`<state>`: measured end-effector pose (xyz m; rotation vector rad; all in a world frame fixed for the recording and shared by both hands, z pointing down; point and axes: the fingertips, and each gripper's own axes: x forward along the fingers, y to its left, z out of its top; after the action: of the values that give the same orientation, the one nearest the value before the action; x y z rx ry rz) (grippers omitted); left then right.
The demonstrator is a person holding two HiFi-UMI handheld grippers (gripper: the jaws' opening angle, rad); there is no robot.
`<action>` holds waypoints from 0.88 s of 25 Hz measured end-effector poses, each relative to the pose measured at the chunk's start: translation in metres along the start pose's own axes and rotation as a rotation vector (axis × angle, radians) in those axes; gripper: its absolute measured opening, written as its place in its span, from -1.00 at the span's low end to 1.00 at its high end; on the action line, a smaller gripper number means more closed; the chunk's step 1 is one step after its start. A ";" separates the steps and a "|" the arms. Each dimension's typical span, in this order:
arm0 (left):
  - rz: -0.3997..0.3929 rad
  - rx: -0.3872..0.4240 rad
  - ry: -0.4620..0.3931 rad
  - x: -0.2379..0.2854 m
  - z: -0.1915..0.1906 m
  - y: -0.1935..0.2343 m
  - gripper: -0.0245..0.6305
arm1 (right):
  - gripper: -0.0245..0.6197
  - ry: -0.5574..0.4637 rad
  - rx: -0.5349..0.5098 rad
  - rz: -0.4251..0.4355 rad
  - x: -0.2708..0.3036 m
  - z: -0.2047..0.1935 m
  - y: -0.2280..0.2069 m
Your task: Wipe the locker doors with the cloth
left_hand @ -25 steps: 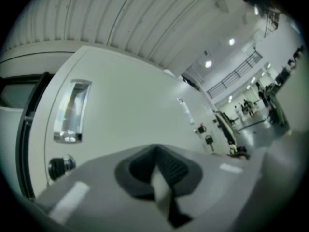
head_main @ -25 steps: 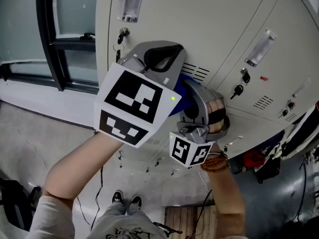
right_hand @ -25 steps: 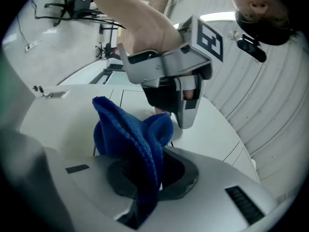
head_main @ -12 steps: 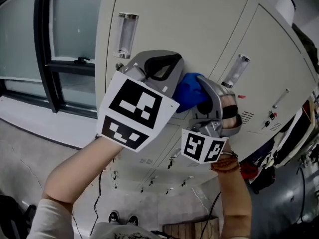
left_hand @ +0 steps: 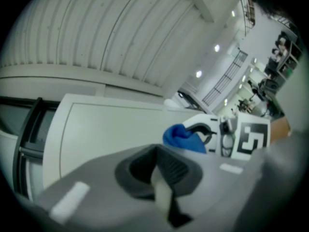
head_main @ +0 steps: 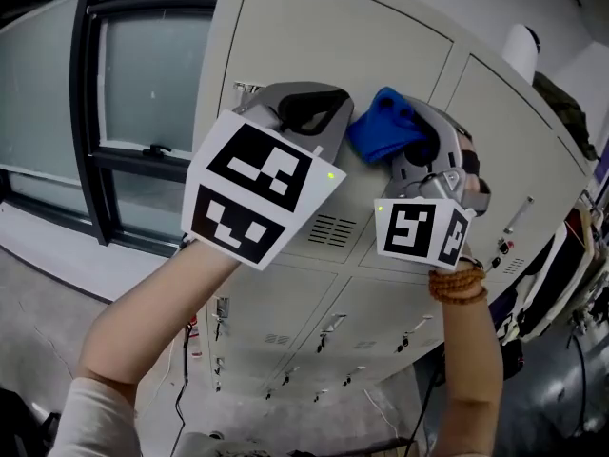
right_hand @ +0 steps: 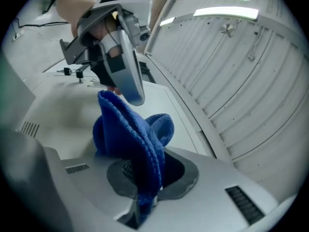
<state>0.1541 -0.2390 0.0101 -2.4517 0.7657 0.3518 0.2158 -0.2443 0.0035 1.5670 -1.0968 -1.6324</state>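
Observation:
The blue cloth (head_main: 383, 131) is bunched against the top locker door (head_main: 314, 46), beige and tall. My right gripper (head_main: 419, 146) is shut on it; in the right gripper view the cloth (right_hand: 137, 144) rises in folds from the closed jaws (right_hand: 145, 187) and touches the door (right_hand: 58, 112). Just left of the cloth my left gripper (head_main: 306, 114) hovers by the same door, shut with nothing in it. The left gripper view shows its jaws (left_hand: 161, 187) together, with the cloth (left_hand: 182, 138) and the right gripper (left_hand: 212, 132) beyond them.
A dark-framed window (head_main: 133, 112) stands left of the lockers. Vent slots (head_main: 333, 228) sit below the grippers, and lower doors with handles (head_main: 328, 331) under them. Bags hang at the right (head_main: 561, 274). A white roll (head_main: 519, 50) lies on top of the lockers.
Both grippers have risen up the locker front, carrying the cloth from beside the vent slots and keys to the upper part of the top door. The head view has tilted upward.

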 end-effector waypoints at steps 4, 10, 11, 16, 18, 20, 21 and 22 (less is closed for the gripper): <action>0.003 -0.001 -0.014 0.004 0.018 0.014 -0.92 | -0.83 -0.011 0.049 -0.055 0.026 -0.002 -0.051; 0.035 0.016 -0.024 -0.002 0.034 0.034 -0.92 | -0.83 -0.001 0.123 -0.134 0.055 0.005 -0.106; 0.041 0.016 -0.022 -0.005 0.034 0.037 -0.92 | -0.83 0.003 0.134 -0.146 0.056 0.006 -0.107; 0.059 0.003 0.007 -0.018 0.018 0.047 -0.92 | -0.83 -0.036 0.173 -0.177 0.049 0.018 -0.086; 0.062 -0.007 0.022 -0.025 0.007 0.046 -0.92 | -0.83 -0.068 0.170 -0.154 0.043 0.030 -0.063; 0.068 -0.013 0.039 -0.032 -0.004 0.042 -0.92 | -0.83 -0.090 0.181 -0.113 0.033 0.041 -0.031; 0.069 -0.015 0.045 -0.035 -0.010 0.039 -0.92 | -0.83 -0.093 0.190 -0.091 0.028 0.046 -0.015; 0.066 -0.019 0.047 -0.038 -0.014 0.035 -0.92 | -0.83 -0.090 0.199 -0.071 0.021 0.049 0.001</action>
<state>0.1042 -0.2545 0.0216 -2.4641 0.8693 0.3280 0.1645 -0.2563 -0.0079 1.6885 -1.2986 -1.6986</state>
